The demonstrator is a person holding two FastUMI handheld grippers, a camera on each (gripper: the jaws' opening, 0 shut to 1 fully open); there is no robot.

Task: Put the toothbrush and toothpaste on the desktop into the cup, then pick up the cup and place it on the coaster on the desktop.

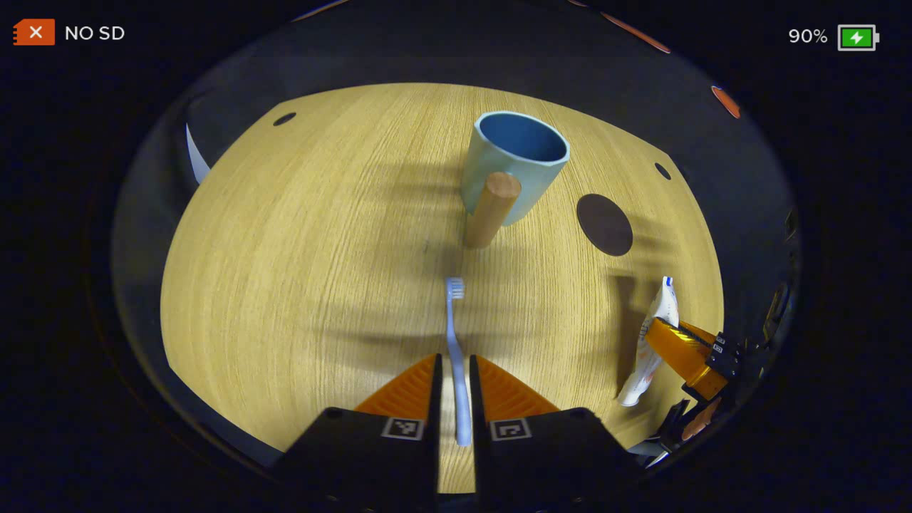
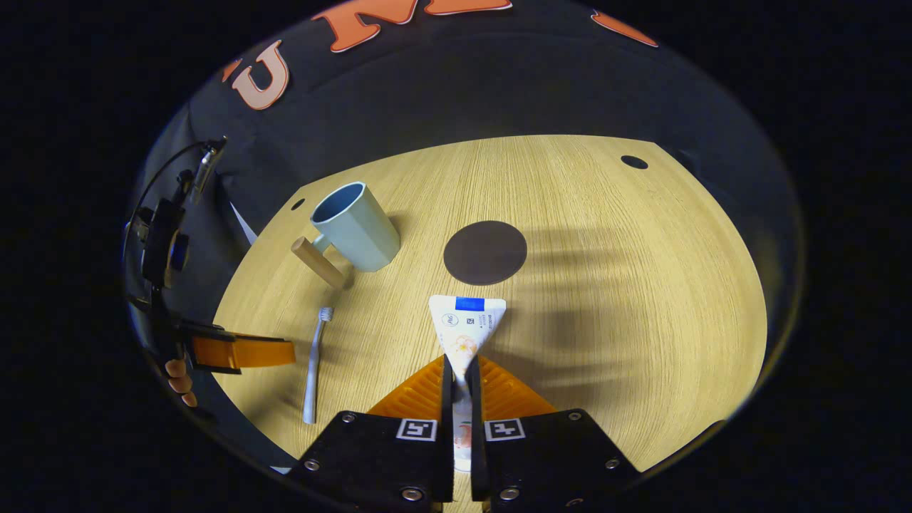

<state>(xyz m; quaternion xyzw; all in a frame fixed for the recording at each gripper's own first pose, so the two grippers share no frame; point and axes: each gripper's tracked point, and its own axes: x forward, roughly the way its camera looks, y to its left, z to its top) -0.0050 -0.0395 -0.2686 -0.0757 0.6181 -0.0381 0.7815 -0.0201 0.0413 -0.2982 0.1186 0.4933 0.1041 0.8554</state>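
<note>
In the left gripper view my left gripper (image 1: 456, 360) is shut on the handle of a pale blue toothbrush (image 1: 450, 313), whose head points at the cup. The light blue cup (image 1: 541, 189) stands upright beyond it, its wooden handle (image 1: 491, 210) turned toward me. A dark round coaster (image 1: 604, 224) lies to the right of the cup. In the right gripper view my right gripper (image 2: 461, 363) is shut on the white toothpaste tube (image 2: 467, 320), pinching its middle. The coaster (image 2: 485, 252) is just past the tube and the cup (image 2: 363, 235) sits farther left. The toothbrush (image 2: 313, 370) lies beside the left gripper (image 2: 292, 354).
The wooden desktop (image 1: 320, 249) has small dark holes near its far corners (image 1: 284, 119). A white sheet (image 1: 196, 160) shows at the far left edge. The right gripper (image 1: 659, 338) holds the toothpaste (image 1: 662, 303) near the desk's right edge. Fingers of a hand (image 2: 178, 385) hold the left gripper.
</note>
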